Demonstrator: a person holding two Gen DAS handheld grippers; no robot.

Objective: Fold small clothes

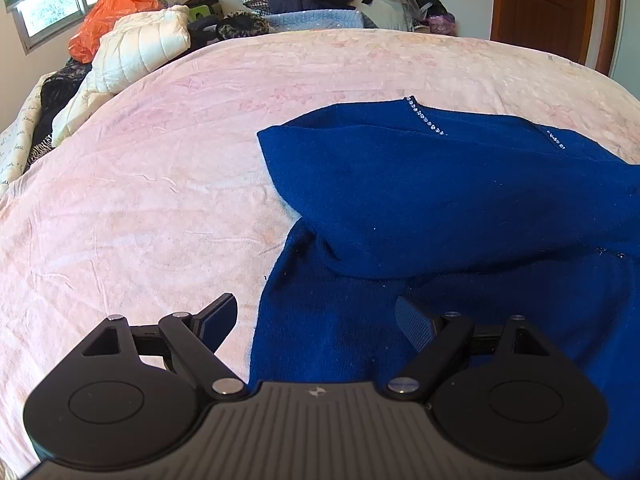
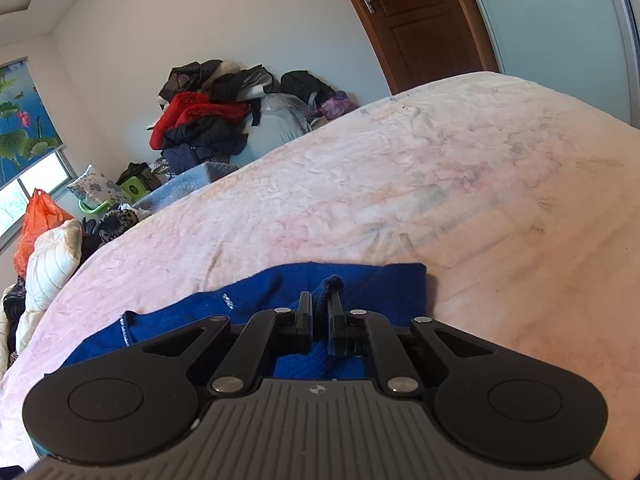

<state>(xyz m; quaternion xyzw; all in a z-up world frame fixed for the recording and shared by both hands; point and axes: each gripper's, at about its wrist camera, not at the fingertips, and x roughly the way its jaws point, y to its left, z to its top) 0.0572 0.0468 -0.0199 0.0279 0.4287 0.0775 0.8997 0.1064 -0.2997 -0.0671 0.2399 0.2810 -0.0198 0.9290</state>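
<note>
Blue sweater (image 1: 460, 184) cut off at right frame edge, lower hem hidden under gripper body. Lying on pink bedspread (image 1: 160, 160), partly folded over; soft knit, rhinestone trim at neckline. Left gripper (image 1: 320, 320) spread wide, empty. Right gripper (image 2: 320, 308) pinched narrow on bunched sweater fold.

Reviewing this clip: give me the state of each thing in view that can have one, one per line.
Blue sweater: partly folded, lying on the bed.
Left tongs: open, holding nothing.
Right tongs: shut on a fold of the blue sweater.
Wooden door: closed.
Orange plastic bag: bulging, knotted at the top.
</note>
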